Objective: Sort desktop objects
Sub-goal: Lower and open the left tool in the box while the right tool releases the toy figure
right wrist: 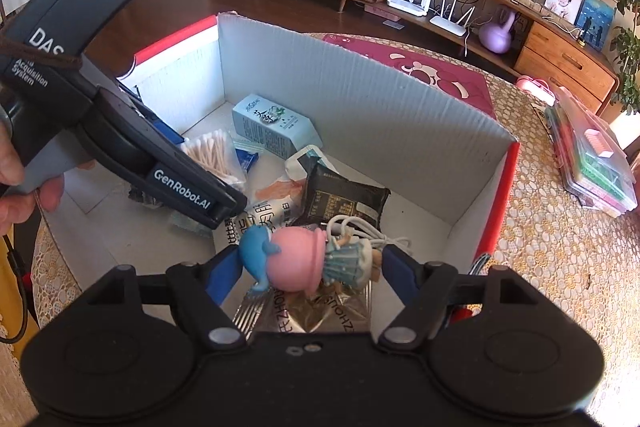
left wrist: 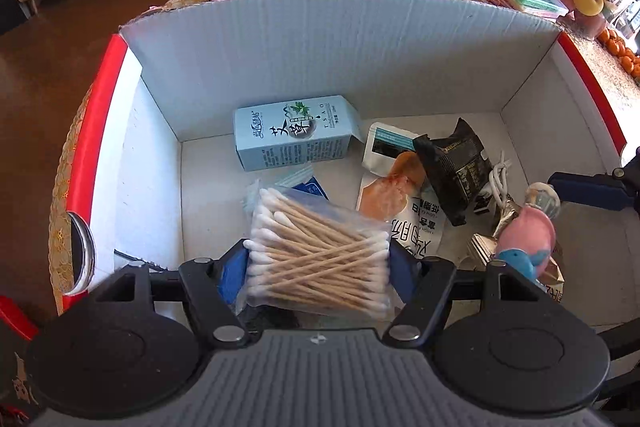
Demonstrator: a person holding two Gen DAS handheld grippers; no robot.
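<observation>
My left gripper clamps a cotton swab bag and my right gripper clamps a figurine, both over the white box. The box sits on a lace-covered table in a living room. The figurine's far end is hidden.

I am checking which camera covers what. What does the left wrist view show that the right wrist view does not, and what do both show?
Only the left wrist view shows the left gripper from behind, shut on the cotton swab bag.

Only the right wrist view shows the right gripper shut on the pink figurine, and a hand holding the left device.

Both show the white box, the light blue carton and the black packet.
</observation>
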